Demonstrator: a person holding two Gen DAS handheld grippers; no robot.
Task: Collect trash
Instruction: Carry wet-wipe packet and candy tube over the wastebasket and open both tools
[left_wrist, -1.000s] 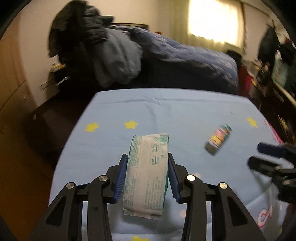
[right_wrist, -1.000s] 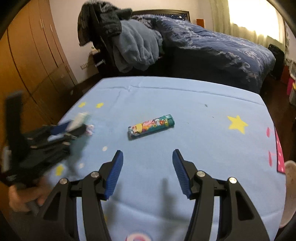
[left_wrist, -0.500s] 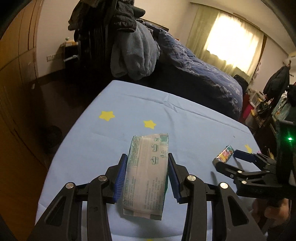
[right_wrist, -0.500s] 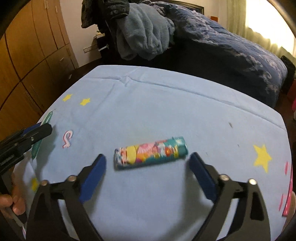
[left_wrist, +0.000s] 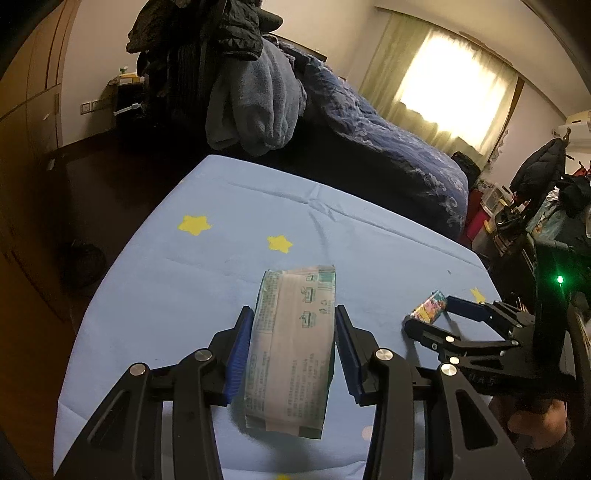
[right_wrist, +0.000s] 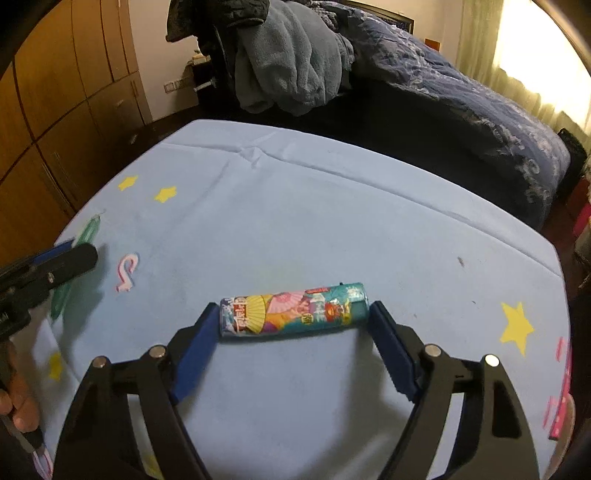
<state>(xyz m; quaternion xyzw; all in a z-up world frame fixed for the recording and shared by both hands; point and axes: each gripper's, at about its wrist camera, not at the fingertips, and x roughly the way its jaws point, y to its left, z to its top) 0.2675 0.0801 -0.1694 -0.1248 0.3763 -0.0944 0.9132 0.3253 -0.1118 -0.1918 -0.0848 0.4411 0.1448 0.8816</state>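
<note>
My left gripper (left_wrist: 291, 343) is shut on a flat green-and-white wrapper pack (left_wrist: 291, 347) and holds it above the light blue star-print cloth (left_wrist: 207, 280). My right gripper (right_wrist: 293, 332) is open wide, its blue pads at either end of a colourful tube-shaped wrapper (right_wrist: 293, 309) that lies crosswise on the cloth (right_wrist: 332, 221). The same tube (left_wrist: 430, 306) and right gripper (left_wrist: 432, 317) show at the right of the left wrist view. The left gripper (right_wrist: 70, 254) with the green pack (right_wrist: 74, 266) shows at the left edge of the right wrist view.
A bed with a dark blue quilt (left_wrist: 388, 147) stands behind the cloth-covered surface. A chair heaped with grey and black clothes (right_wrist: 288, 55) stands at the far edge. Wooden cupboards (right_wrist: 55, 92) are on the left, clutter (left_wrist: 535, 206) on the right.
My right gripper has moved forward and down so that its open jaws now flank the colourful tube. My left gripper keeps hold of the green pack and has lifted and turned slightly.
</note>
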